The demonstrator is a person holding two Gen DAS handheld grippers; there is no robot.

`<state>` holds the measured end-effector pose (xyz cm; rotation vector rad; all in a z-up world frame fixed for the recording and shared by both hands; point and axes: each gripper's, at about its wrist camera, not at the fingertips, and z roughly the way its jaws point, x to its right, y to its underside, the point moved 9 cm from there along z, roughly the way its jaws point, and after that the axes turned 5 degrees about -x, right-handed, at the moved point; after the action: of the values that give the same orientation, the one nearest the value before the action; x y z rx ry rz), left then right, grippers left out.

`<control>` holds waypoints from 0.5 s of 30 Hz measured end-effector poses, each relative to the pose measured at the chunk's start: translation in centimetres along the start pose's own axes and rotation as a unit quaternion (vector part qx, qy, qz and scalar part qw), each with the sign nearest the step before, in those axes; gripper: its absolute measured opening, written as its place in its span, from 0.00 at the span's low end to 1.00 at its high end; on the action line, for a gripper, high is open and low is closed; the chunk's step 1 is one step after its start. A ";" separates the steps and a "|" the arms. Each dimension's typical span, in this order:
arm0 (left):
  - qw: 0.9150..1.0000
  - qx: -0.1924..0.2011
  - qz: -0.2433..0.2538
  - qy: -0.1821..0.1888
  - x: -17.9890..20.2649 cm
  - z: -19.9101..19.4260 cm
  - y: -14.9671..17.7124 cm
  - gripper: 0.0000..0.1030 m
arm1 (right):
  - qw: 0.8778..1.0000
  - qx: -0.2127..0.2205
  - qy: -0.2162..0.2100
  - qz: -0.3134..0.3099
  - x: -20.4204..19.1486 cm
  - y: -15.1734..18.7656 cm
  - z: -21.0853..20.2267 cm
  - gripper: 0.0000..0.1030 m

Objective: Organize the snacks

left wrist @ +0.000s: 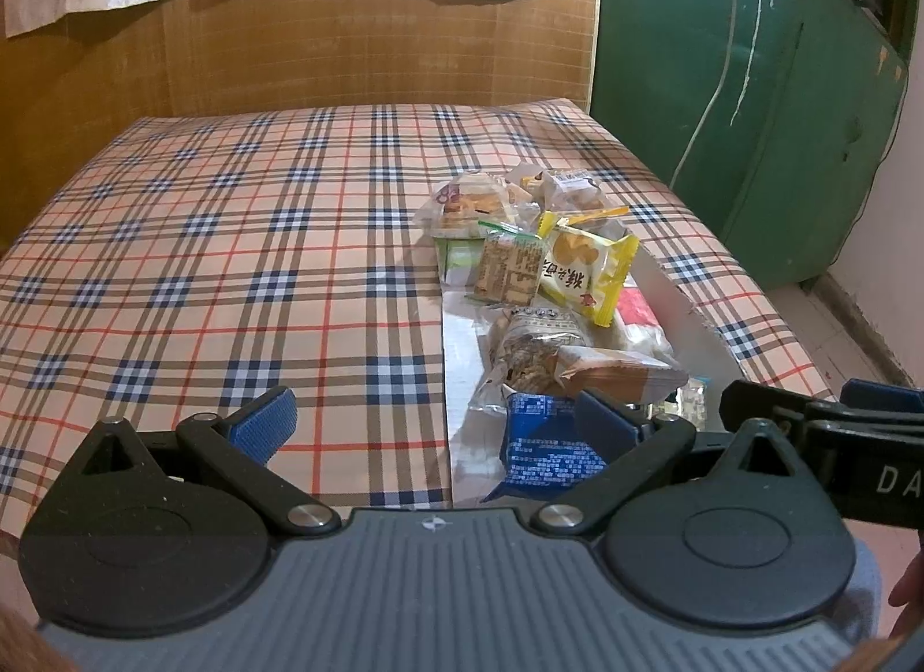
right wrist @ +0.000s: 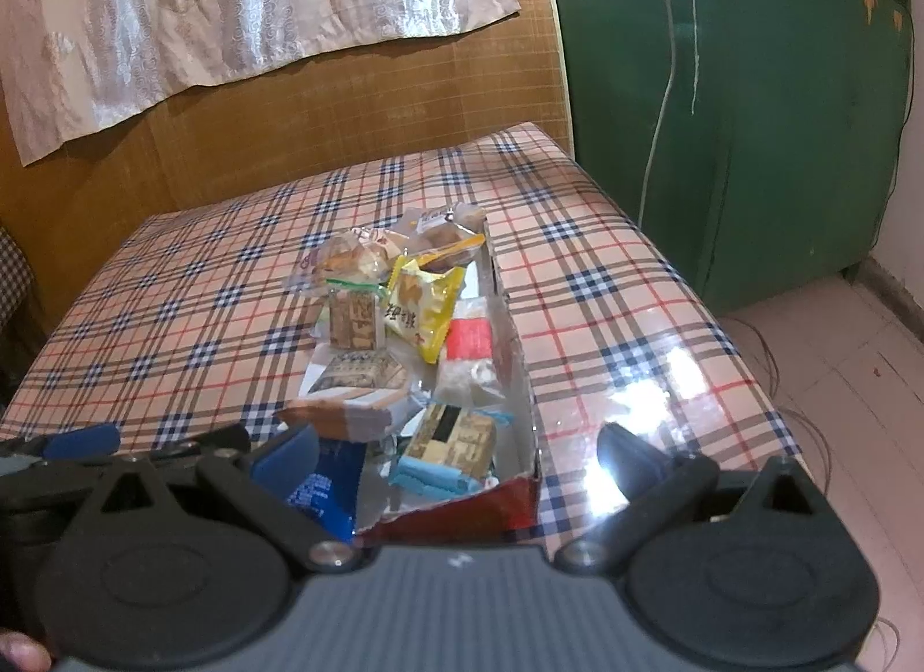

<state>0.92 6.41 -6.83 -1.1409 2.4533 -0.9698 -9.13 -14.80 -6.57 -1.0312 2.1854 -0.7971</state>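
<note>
Here, the snacks are being kept together in a shallow foil-lined box [right wrist: 522,383] on the plaid-covered table [left wrist: 202,268], toward its right side. A yellow packet [right wrist: 424,314] and a tan cracker packet [right wrist: 353,320] are being propped against each other in the middle; a red-and-white packet [right wrist: 470,340] is lying by the right wall, a light-blue-ended packet [right wrist: 447,450] near the front, and a dark blue packet [left wrist: 546,450] at the near left corner, seemingly over the edge. Clear-wrapped pastries [left wrist: 470,201] are being heaped at the far end.

Both grippers are being held low at the near end of the box, fingers spread wide and nothing pinched: the left gripper [left wrist: 436,421] over the dark blue packet and the table beside it, the right gripper [right wrist: 462,452] straddling the front of the box.

Which step is in hand is not being settled by these views: the same heap would suit packets gathered into the box or packets waiting to be lifted out and sorted. Any grasp here is being complicated by overlapping, slippery wrappers, so a single exposed edge would need to be chosen.
</note>
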 end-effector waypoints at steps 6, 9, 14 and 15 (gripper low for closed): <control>1.000 -0.003 -0.006 -0.004 0.0 0.0 0.0 1.00 | 1.000 -0.001 -0.002 -0.002 -0.2 0.0 0.1 0.99; 1.000 -0.004 -0.008 -0.005 0.0 0.0 0.0 1.00 | 1.000 -0.001 -0.002 -0.003 -0.3 0.0 0.1 0.99; 1.000 -0.006 -0.010 -0.005 0.1 0.1 -0.1 1.00 | 1.000 -0.001 -0.002 -0.003 -0.2 0.0 0.1 0.99; 1.000 -0.005 -0.013 -0.007 0.3 0.2 -0.2 1.00 | 1.000 -0.001 -0.003 -0.003 -0.2 0.0 0.1 0.99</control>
<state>0.91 6.05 -6.82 -1.1809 2.4415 -0.9530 -8.90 -14.65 -6.60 -1.0398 2.1809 -0.7930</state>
